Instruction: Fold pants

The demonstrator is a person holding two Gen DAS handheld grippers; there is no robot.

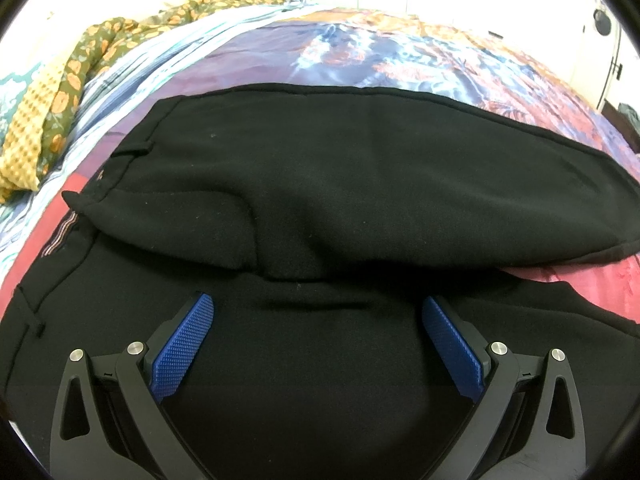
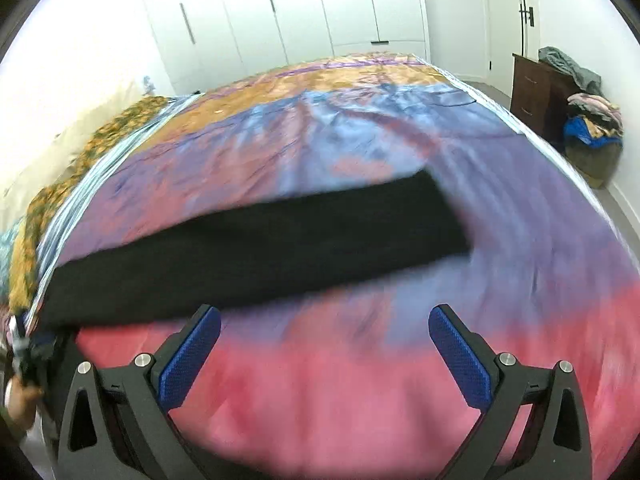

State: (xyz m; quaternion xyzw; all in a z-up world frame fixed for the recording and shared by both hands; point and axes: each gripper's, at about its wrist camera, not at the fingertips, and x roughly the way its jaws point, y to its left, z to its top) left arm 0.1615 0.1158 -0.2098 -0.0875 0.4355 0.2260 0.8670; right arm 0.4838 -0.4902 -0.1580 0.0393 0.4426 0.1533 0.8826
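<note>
Black pants (image 1: 320, 184) lie on the bedspread, one leg folded over the other, waistband at the left. My left gripper (image 1: 318, 312) hovers open just above the near layer of the pants, its blue pads (image 1: 188, 344) spread wide with only cloth beneath. In the right wrist view the pants (image 2: 256, 252) show as a long black band across the bed, blurred by motion. My right gripper (image 2: 324, 328) is open over the pink part of the bedspread, just short of the pants' near edge, holding nothing.
The colourful bedspread (image 2: 360, 148) covers the bed. A floral yellow-green cloth (image 1: 76, 80) lies bunched along the left edge. A dark wooden dresser (image 2: 536, 92) and a heap of clothes (image 2: 592, 128) stand at the right. White wardrobe doors (image 2: 280, 8) line the far wall. A hand (image 2: 20, 400) shows at lower left.
</note>
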